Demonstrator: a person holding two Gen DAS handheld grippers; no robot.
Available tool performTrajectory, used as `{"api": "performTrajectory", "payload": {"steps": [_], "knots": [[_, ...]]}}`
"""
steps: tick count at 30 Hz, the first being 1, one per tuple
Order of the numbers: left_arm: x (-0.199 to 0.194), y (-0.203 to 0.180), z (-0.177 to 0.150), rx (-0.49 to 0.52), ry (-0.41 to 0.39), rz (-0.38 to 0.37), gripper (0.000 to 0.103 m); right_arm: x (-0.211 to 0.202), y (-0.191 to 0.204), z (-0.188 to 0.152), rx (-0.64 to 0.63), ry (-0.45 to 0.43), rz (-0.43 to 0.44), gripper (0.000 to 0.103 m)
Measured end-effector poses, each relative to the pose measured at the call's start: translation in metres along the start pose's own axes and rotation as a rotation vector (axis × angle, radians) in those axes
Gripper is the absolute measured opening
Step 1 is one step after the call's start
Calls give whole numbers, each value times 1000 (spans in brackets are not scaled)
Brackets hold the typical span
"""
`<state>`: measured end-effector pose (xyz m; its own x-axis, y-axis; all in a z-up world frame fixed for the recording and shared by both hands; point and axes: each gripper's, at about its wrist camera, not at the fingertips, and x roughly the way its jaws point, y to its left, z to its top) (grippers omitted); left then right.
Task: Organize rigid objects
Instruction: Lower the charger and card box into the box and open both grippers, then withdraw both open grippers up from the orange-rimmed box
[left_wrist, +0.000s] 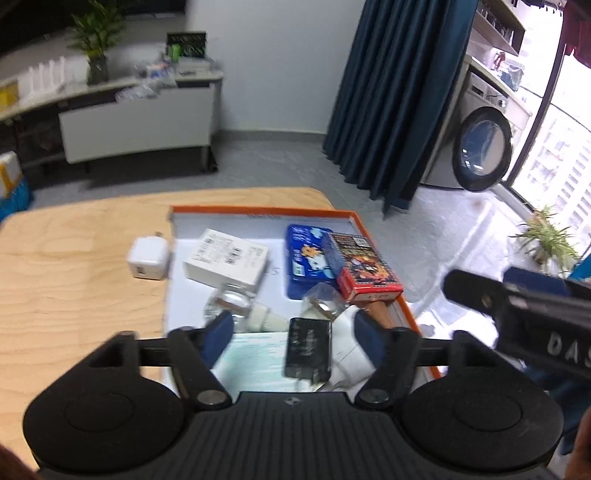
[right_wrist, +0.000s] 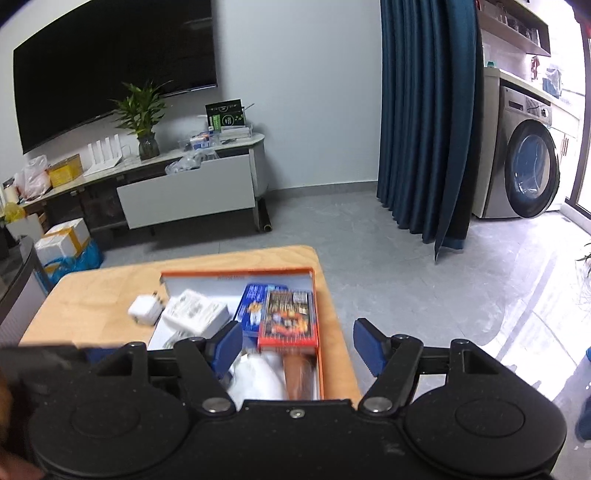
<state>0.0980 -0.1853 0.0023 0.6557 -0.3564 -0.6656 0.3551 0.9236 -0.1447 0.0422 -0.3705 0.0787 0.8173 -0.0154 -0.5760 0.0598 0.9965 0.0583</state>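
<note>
An orange-rimmed tray with a white floor lies on the wooden table. It holds a white box, a blue tin, a red card box leaning on the tin, clear glass jars, a brown object and a small black box. A white charger cube sits on the table left of the tray. My left gripper is open over the tray's near end; the black box lies between its pads, untouched. My right gripper is open above the tray's right side and holds nothing.
In the left wrist view the right gripper's fingers reach in from the right, beyond the tray's rim. A greenish sheet lies in the tray's near part. The table's far right corner drops to grey floor. A TV cabinet and blue curtain stand behind.
</note>
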Motion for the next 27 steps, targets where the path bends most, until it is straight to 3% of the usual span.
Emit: {"api": "performTrajectory", "payload": {"steps": [2,5,13,27], "knots": [[-15,1,-5,-2,-11,27,94,-12,-3,-7,10,1,4,81],[-37,3,-14,-6,-12,76,102,-31,-5,-17,26,1,-1,83],[-80,6,-52,-28,24,154,103,-71,3,-56,-15,51,24,88],[-90,-2,-75,-14,31,199,103,-88,11,-91,-29,90,27,89]]}}
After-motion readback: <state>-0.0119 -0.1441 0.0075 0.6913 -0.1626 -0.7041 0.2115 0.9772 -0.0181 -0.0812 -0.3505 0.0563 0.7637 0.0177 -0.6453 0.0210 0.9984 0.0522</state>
